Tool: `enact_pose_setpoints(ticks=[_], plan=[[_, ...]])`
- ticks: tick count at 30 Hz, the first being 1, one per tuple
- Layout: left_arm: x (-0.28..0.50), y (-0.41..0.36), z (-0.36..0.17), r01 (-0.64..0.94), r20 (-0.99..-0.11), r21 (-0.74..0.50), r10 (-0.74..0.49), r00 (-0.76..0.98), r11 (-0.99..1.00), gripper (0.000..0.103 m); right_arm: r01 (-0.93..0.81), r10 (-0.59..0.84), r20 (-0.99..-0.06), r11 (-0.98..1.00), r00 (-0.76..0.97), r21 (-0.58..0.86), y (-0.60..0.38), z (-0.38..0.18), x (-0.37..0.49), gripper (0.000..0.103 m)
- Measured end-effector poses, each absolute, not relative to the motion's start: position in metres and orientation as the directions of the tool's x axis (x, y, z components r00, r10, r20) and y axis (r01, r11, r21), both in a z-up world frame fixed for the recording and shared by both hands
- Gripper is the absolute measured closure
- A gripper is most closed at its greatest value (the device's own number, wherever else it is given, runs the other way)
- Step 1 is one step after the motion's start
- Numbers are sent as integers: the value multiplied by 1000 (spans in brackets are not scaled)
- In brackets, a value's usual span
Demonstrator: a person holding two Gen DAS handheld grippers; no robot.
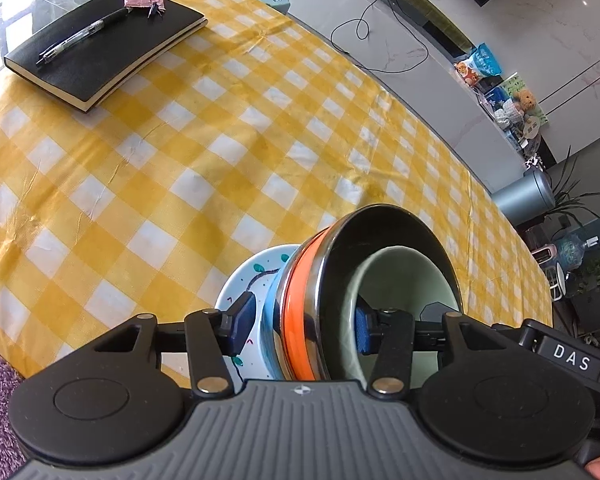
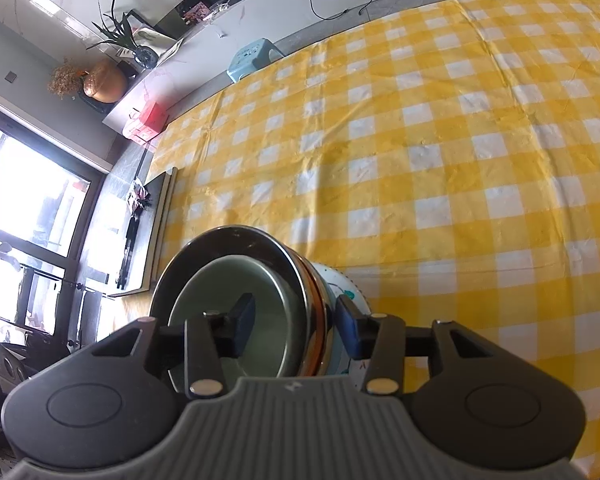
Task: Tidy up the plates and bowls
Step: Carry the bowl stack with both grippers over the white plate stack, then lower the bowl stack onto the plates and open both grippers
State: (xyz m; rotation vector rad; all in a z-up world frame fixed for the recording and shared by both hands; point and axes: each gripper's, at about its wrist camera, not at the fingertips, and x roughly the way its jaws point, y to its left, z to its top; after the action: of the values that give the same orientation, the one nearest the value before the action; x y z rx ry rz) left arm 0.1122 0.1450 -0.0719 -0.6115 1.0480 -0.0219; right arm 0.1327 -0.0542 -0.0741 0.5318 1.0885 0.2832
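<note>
While clamped from both sides, nested crockery stack held tipped on edge above the yellow-checked tablecloth (image 1: 228, 148) on the bench. Left tongs (image 1: 304, 326) closed across the stack: one blue pad (image 1: 242, 324) against the white painted plate (image 1: 240, 284), the other inside the pale green bowl (image 1: 396, 280). Right tongs (image 2: 296, 326) closed on the same stack from the opposite side, one pad (image 2: 244, 320) inside the green bowl (image 2: 236, 312), the other (image 2: 346, 326) on the plate's (image 2: 350, 286) side. Between plate and green bowl: a light blue dish (image 1: 269, 312), then a steel bowl with an orange band (image 1: 300, 304). Far left on the cloth, a black notebook (image 1: 108, 40) with a pen (image 1: 82, 32) lying on it. Beyond the bench's far edge, a pale blue stool (image 2: 252, 58).
</note>
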Motion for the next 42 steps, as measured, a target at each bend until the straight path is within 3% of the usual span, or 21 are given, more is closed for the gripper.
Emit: enact_pose_setpoints(ticks=[6,11,20,29,40,42], plan=[[110,146,-70,-261,-796,-482,-294,529,837,42,23,455,-764,853,458,522,-52,-71,132,46],[103,143,-57,-230,-777,-452,-253,577,862,38,-12,426,-763,876,486,482,-51,-64,127,43],[62,106,-6,-87,-666,-211,-78,742,974,36,-165,307,-658,949,687,269,-59,-32,84,38],[15,59,13,5,-586,-52,-35,810,999,36,-198,250,-588,968,769,152,-82,-20,30,32],[-34,38,3,26,-456,29,-10,890,999,21,-96,149,-512,987,846,129,-98,-17,-38,26],[-40,35,-1,10,-432,65,19,902,998,14,-74,125,-493,990,861,122,-98,-19,-52,23]])
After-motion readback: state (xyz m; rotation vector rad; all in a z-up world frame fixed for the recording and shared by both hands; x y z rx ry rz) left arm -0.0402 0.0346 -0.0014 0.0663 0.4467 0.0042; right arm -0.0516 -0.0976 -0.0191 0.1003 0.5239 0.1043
